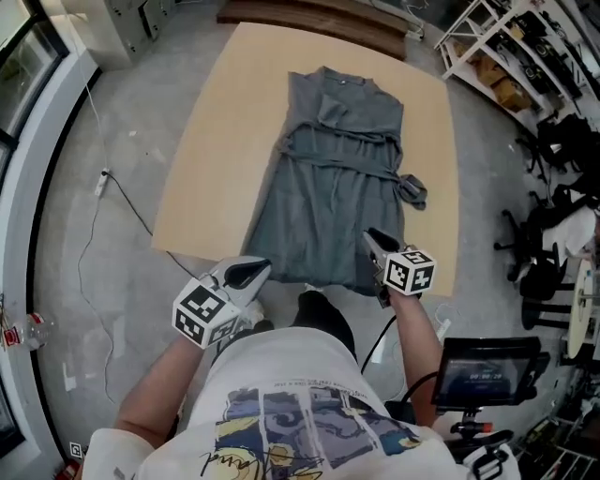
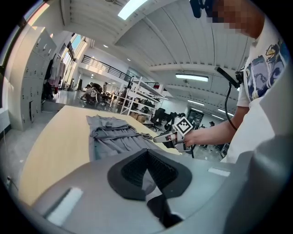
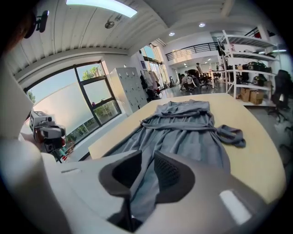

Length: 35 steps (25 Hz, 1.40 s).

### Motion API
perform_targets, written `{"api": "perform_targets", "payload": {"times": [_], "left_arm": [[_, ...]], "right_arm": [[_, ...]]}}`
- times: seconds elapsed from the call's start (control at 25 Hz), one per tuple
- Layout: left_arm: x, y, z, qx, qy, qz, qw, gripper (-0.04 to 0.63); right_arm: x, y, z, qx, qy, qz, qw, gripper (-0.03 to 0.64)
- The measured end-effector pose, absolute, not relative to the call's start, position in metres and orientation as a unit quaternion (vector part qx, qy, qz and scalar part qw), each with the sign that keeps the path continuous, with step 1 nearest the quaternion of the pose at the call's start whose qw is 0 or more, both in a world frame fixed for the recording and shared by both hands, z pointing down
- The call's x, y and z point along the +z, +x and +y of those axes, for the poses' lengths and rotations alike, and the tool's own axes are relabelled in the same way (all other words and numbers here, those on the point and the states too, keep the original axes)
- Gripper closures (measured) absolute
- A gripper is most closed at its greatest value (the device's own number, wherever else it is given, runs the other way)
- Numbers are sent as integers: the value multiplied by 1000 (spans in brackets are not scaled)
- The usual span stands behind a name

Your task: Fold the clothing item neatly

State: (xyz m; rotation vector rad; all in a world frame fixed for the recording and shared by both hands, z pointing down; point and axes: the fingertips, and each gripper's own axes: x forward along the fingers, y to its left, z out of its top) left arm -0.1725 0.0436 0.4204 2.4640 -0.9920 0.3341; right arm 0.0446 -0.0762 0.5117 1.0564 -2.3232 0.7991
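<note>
A grey dress [image 1: 337, 178] lies flat and lengthwise on the light wooden table [image 1: 225, 141], neckline at the far end, hem at the near edge. Its tied belt ends in a bunch [image 1: 411, 187] off the right side. My right gripper [image 1: 373, 242] hovers over the hem's right corner. Its jaws stand slightly apart [image 3: 147, 157], and the dress [image 3: 183, 132] shows through the gap, not pinched. My left gripper [image 1: 251, 272] is off the table's near edge, left of the hem, with its jaws shut [image 2: 147, 153] on nothing. In the left gripper view it faces the dress [image 2: 114, 135] and the right gripper [image 2: 158, 138].
A white shelving rack [image 1: 506, 47] and black office chairs [image 1: 544, 234] stand to the right of the table. A screen on a stand [image 1: 487, 370] is by my right elbow. A cable [image 1: 103, 178] trails over the floor on the left. A dark wooden bench [image 1: 319, 23] runs along the far edge.
</note>
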Motion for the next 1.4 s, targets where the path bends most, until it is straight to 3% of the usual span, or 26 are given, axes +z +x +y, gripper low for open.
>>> {"api": "perform_targets", "payload": {"times": [0.36,0.88,1.4], "left_arm": [[453,-160,70,152,910,-310,228,589],[466,-116,117,183,896,-332,231,589],[466,-68,181,221,887,-342,216,589]], "right_arm": [[525,67,33,296,405,-827,255,543],[534,78,102,260,345,-857,281,543],[546,108,164,255,328,-875,247,543]]}}
